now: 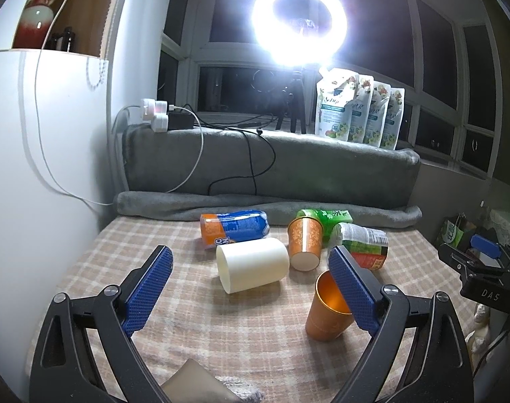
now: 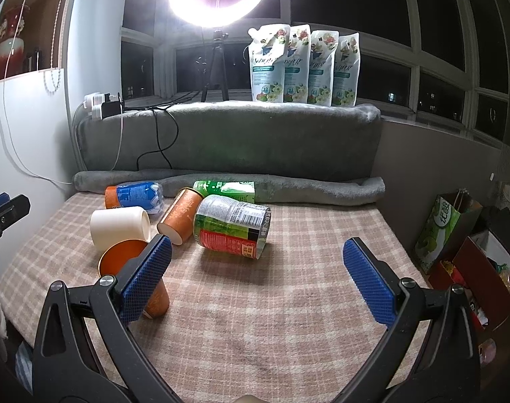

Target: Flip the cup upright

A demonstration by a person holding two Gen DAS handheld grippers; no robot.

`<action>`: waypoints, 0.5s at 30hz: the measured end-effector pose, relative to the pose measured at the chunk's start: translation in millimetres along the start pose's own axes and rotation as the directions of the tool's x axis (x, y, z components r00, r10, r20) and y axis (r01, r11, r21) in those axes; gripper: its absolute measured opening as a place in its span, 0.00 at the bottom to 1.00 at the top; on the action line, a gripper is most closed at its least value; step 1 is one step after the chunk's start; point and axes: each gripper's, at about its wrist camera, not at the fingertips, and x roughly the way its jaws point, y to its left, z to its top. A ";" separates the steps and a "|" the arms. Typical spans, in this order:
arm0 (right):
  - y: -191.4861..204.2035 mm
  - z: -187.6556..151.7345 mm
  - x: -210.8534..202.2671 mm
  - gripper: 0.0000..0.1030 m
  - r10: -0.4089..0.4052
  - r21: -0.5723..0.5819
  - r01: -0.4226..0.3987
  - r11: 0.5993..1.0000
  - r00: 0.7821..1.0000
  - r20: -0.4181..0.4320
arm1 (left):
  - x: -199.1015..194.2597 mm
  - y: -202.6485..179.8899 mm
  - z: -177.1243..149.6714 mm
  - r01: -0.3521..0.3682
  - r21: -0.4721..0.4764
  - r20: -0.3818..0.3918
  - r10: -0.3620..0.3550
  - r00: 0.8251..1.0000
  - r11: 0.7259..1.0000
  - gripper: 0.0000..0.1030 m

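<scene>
Both claws stood wide apart and held nothing. The left claw (image 1: 251, 262) hovered over the checked bench (image 1: 137, 235), with the cream cup (image 1: 255, 263) lying on its side between its fingers' line of sight. The orange cup (image 1: 325, 315) stood upright, mouth up, partly hidden behind the left claw's right finger (image 1: 354, 292). A patterned orange cup (image 1: 305, 243) rested mouth-down and tilted, beside the cream one. The right claw (image 2: 256, 262) hung over bare cloth, a green can (image 2: 233, 225) lying on its side ahead of it.
</scene>
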 end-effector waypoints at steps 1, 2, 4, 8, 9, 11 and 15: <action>-0.1 -0.4 0.0 1.00 0.000 -0.001 0.000 1.000 1.000 0.001 | 0.0 0.2 0.1 0.001 0.000 0.000 -0.001 1.000 1.000 0.91; 0.3 -0.2 0.1 1.00 0.000 -0.001 0.000 1.000 1.000 0.001 | -0.1 0.2 0.0 0.002 0.000 -0.001 -0.002 1.000 1.000 0.91; 0.1 -0.4 0.5 1.00 -0.001 -0.002 0.001 1.000 1.000 0.001 | -0.4 0.4 0.0 0.000 0.000 0.001 0.000 1.000 1.000 0.91; 0.5 -1.0 1.1 1.00 -0.001 -0.003 0.001 1.000 1.000 -0.001 | -0.5 1.1 0.1 0.005 -0.006 -0.004 -0.005 1.000 1.000 0.91; 0.6 -1.0 1.1 1.00 0.000 -0.002 0.000 1.000 1.000 -0.001 | -0.8 1.2 0.0 0.006 -0.006 -0.005 -0.006 1.000 1.000 0.91; 0.7 -1.0 1.2 1.00 -0.001 -0.002 0.001 1.000 1.000 -0.001 | -1.0 1.1 0.0 0.003 -0.005 -0.003 -0.003 1.000 1.000 0.91; 0.7 -0.8 1.5 1.00 0.000 -0.002 0.000 1.000 1.000 -0.001 | -0.8 1.9 0.2 0.006 -0.005 0.002 -0.006 1.000 1.000 0.91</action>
